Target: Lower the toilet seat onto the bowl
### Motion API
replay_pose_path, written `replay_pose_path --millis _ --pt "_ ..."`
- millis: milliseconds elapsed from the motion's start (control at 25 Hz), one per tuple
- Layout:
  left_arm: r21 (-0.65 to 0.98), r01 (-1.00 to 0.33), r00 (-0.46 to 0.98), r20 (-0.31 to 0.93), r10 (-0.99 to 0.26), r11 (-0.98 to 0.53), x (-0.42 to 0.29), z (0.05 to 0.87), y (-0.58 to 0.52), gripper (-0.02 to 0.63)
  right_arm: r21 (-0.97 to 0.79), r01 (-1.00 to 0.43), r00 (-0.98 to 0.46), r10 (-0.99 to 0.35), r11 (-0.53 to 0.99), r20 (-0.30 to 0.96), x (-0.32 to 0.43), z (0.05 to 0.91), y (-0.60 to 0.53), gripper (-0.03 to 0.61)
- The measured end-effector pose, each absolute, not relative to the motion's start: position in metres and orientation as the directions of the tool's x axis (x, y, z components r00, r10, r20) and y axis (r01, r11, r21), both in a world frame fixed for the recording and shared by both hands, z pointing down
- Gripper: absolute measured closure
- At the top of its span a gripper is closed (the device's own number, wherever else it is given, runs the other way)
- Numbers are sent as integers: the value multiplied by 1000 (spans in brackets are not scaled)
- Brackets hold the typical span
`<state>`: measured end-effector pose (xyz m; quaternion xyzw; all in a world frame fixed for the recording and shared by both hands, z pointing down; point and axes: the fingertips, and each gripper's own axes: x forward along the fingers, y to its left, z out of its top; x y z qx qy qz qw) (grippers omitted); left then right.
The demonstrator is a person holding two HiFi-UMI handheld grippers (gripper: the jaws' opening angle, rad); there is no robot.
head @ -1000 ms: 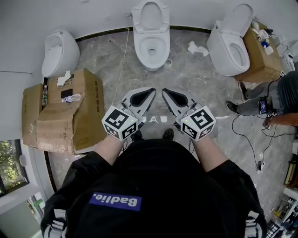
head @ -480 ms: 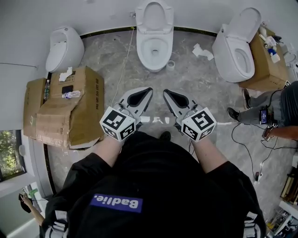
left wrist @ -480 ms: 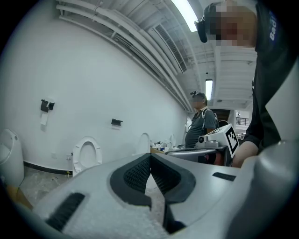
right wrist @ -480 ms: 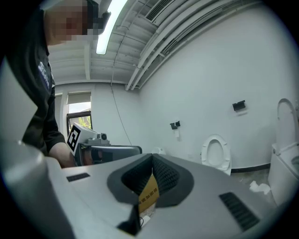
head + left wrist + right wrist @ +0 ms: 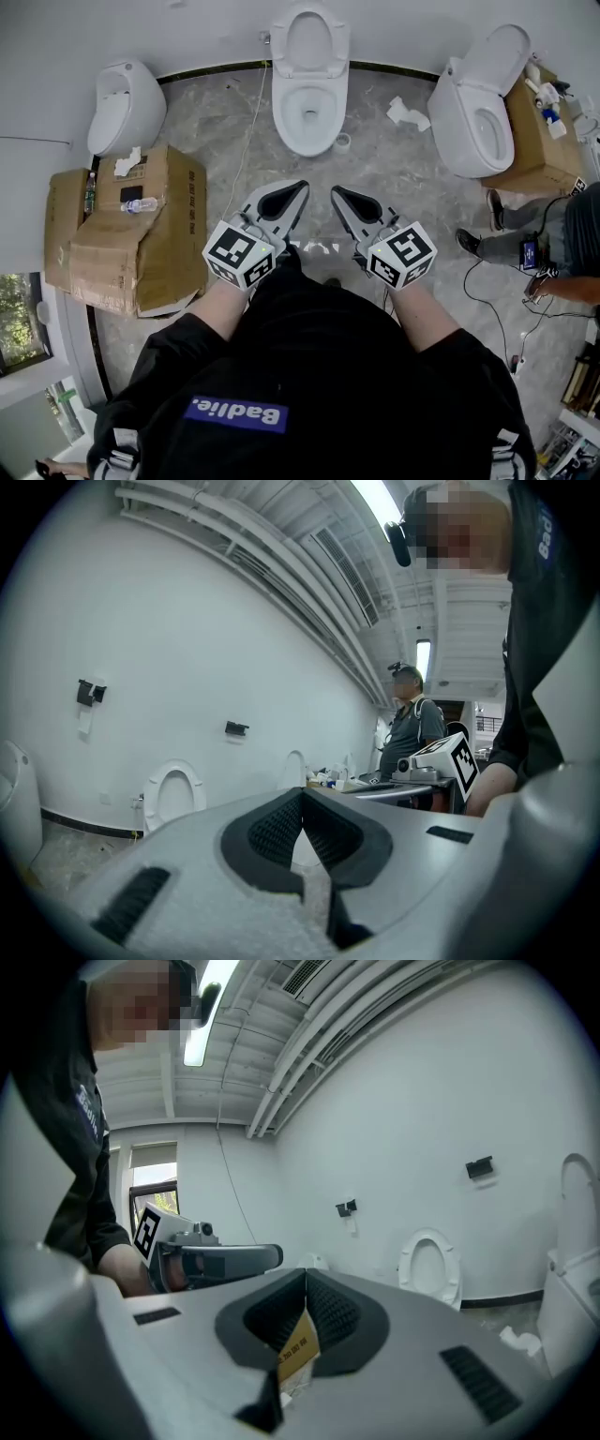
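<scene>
Not yet begun, by the look of it: no contact with the seat [image 5: 310, 39]. Stands raised above the middle bowl [image 5: 310, 114], leaning back toward the wall, straight ahead and well apart from both tongs across the floor [image 5: 403, 178].

Left tongs [image 5: 299, 187] and right tongs [image 5: 337, 192] held side by side, low in front of the body, tips angled a little toward each other and aimed at that bowl. Probably a carrying pose for the walk forward, since nothing lies in reach from here.

Both pressed fully together, pads meeting, as seen plainly in each gripper view. Nothing gripped, nothing touched. Only a small yellow label [image 5: 298, 1340] in the hollow behind the right pads, seemingly a part of the tool itself.

Likely shut because no pinch is needed at once: could open near the seat's rim to take it, or simply push it forward with closed tips and guide it down slowly, to avoid a slam.

Worth some care on the way: a cable [image 5: 246, 131] running along the floor toward the wall, a box [image 5: 141, 234] at the left, and another person [image 5: 562, 225] at the right edge.
</scene>
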<state>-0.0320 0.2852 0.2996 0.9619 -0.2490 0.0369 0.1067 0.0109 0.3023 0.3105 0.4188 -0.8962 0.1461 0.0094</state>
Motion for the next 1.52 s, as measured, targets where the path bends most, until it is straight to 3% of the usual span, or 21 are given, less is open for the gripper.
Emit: replay_pose_path --millis 800,1520 --pt "178 -345 938 94 -333 -922 -62 295 63 597 -231 -832 -547 -815 504 191 -26 306 86 551" --pt "161 -532 845 165 -508 -831 18 318 -86 597 -283 -716 -691 -706 638 156 64 328 -67 549"
